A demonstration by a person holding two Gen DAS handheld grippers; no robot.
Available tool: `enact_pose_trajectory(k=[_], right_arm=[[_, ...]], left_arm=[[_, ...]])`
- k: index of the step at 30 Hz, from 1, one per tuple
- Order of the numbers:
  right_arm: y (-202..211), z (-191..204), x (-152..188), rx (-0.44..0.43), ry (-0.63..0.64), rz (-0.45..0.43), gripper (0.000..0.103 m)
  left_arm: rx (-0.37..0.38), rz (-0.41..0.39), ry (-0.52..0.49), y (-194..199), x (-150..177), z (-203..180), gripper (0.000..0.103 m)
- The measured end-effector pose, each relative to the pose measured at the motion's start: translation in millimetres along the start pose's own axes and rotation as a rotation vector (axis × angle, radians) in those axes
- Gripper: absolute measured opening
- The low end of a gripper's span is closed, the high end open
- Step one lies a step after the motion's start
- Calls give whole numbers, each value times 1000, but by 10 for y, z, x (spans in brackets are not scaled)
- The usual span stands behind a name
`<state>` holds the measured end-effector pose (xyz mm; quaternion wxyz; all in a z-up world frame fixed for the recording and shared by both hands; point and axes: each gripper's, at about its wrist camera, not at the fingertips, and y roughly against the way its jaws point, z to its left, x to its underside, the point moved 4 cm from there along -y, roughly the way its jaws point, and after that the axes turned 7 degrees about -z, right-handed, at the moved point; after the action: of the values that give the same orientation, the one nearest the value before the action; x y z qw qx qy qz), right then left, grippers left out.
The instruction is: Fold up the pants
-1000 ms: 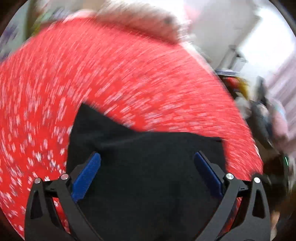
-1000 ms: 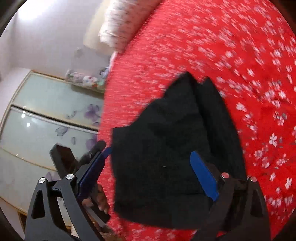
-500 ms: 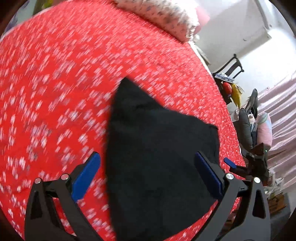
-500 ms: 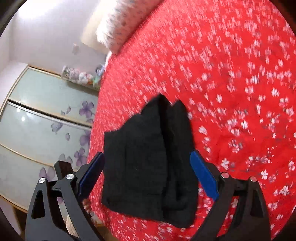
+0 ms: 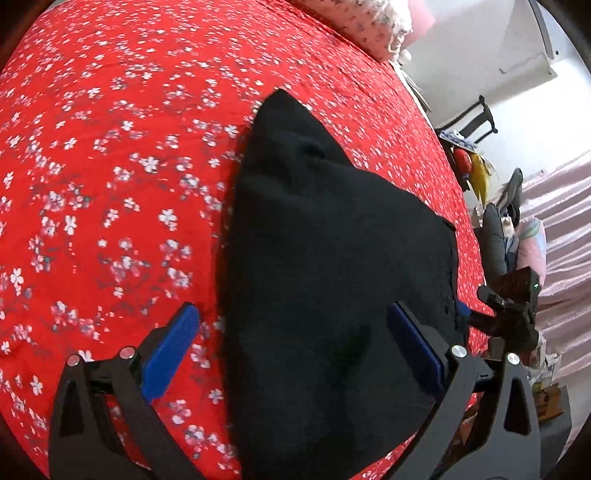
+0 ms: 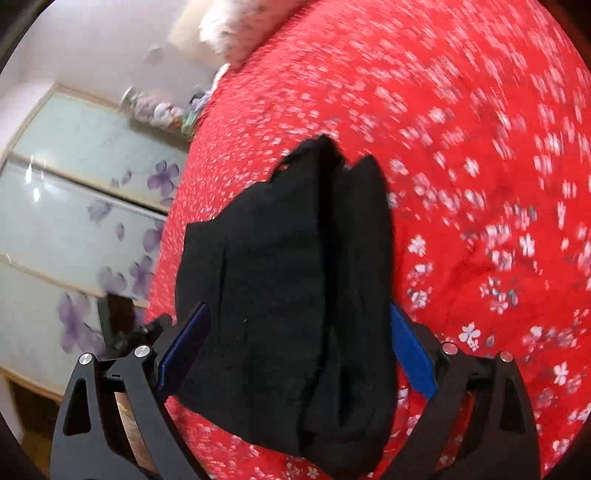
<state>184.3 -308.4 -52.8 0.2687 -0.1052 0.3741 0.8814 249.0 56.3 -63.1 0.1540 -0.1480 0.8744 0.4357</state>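
The black pants (image 5: 332, 258) lie folded into a compact bundle on the red flowered bedspread (image 5: 110, 166), near the bed's edge. In the right wrist view the bundle (image 6: 288, 295) shows a fold ridge down its middle. My left gripper (image 5: 291, 347) is open and empty, hovering above the near end of the bundle. My right gripper (image 6: 299, 347) is open and empty, also above the bundle. The other gripper shows at the bundle's right edge in the left wrist view (image 5: 509, 306) and at its left edge in the right wrist view (image 6: 125, 325).
A pillow (image 5: 369, 26) lies at the head of the bed. A chair and clutter (image 5: 476, 147) stand beyond the bed's right side. A wardrobe with flowered glass doors (image 6: 74, 221) stands by the bed's other side.
Both grippers have pulled back and up from the pants, which now look smaller and lie free on the bed. The views have swung round.
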Motion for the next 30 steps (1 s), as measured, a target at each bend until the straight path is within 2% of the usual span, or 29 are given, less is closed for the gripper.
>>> enact_pose_trajectory(k=[4,7,10,14,16,17,18,21,22,23,25,27,29,30], right_arm=[[-91,-149,-56,-2,-80,-2,95],[-55,-3,-65,-1,-41,-14,95],[13,329,14,98,130,-34,95],[-90,764,308,275,463,-35,95],[-144,822,378,336,556,-31,95],[-155,782,365,337,544,-26,95],[-149,676,285,307,458,-22,95],[-83,264,42,109,144,-30,94],[-90,140,-3,49,57,-21,91],[-112,34,-37,11,-21,-13,84],[-143,-180,-67,-54,-137,-13,80],[-144,-221,-73,-75,-168,-30,58],[-115,-136,-52,-47,-101,-42,47],[-93,-30,-35,-11,-19,-51,45]], left_arm=[[-9,-1,-13,-20,22,-16,101],[-4,1,-11,-8,25,-13,101],[2,2,-7,0,32,5,101],[-5,-2,-26,-13,64,16,101],[-7,-2,-37,-12,76,7,101],[-6,-2,-41,-9,79,5,101],[-5,-2,-42,-4,78,9,101],[7,-4,-28,4,72,12,101],[12,-5,-22,2,72,8,101],[21,-6,-11,9,66,23,101],[39,-8,10,24,59,53,101],[51,-12,24,36,53,71,101],[61,-16,33,44,52,81,101],[62,-17,33,45,53,83,101]])
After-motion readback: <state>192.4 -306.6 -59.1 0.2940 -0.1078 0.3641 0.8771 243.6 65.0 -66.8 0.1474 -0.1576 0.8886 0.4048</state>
